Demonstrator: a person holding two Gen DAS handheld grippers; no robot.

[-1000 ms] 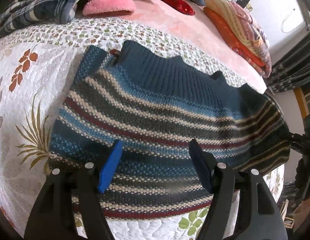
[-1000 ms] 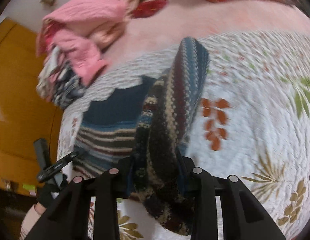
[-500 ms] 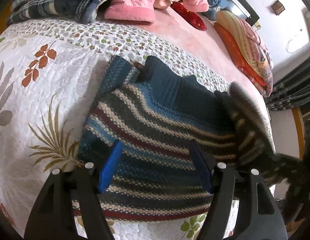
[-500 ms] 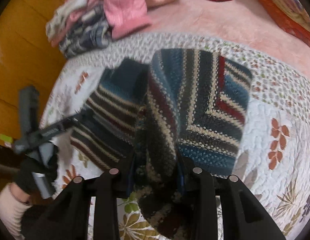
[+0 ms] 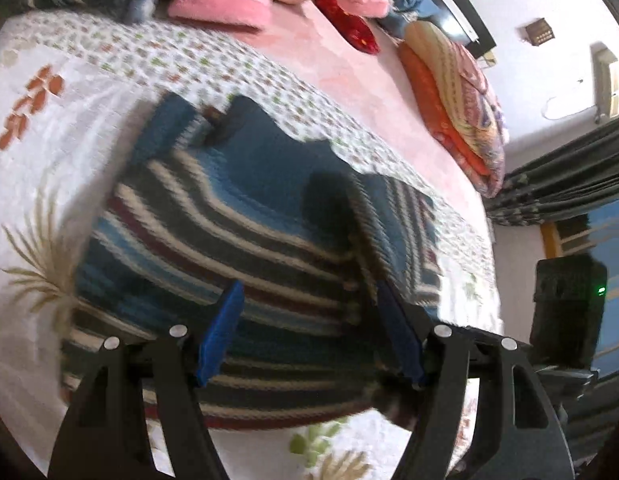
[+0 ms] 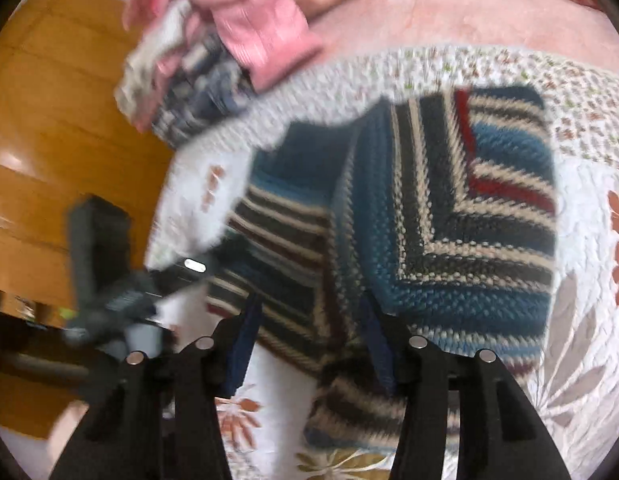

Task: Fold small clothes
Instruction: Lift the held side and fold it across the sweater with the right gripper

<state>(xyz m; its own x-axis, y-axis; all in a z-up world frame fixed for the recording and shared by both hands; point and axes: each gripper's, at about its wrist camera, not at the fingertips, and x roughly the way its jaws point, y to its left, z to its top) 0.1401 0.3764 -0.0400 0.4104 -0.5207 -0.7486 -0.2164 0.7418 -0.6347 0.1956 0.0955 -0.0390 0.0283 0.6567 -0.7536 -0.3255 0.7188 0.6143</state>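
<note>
— Sweater position?
— Striped knit sweater [image 5: 237, 240] flat on the white quilt with leaf print [image 5: 41, 184], near edge of the bed. Right side folded over onto the body, seen in the right wrist view as a flap [image 6: 469, 200] with stripes meeting in a V.

— Left gripper?
— Left gripper [image 5: 309, 332] above the near hem of the sweater, jaws wide apart, nothing between the blue pads [image 5: 221, 332]. No contact with the knit, as far as can be seen; picture blurred.

— Right gripper?
— Right gripper [image 6: 313, 344] at the near edge of the folded flap. Jaws parted to a medium width, knit fabric lying between and under them. Perhaps loose contact only; hard to tell through the blur whether the pads touch the wool. Not clamped tight, in any case.

— Other things on the bed?
— Far left: pile of clothes [image 6: 221, 52], pink and plaid. Far side: pink sheet [image 5: 349, 80], red cushion [image 5: 353, 28]. Far right: folded orange and striped blankets [image 5: 461, 92]. Wooden floor [image 6: 41, 140] on the left in the right wrist view.
</note>
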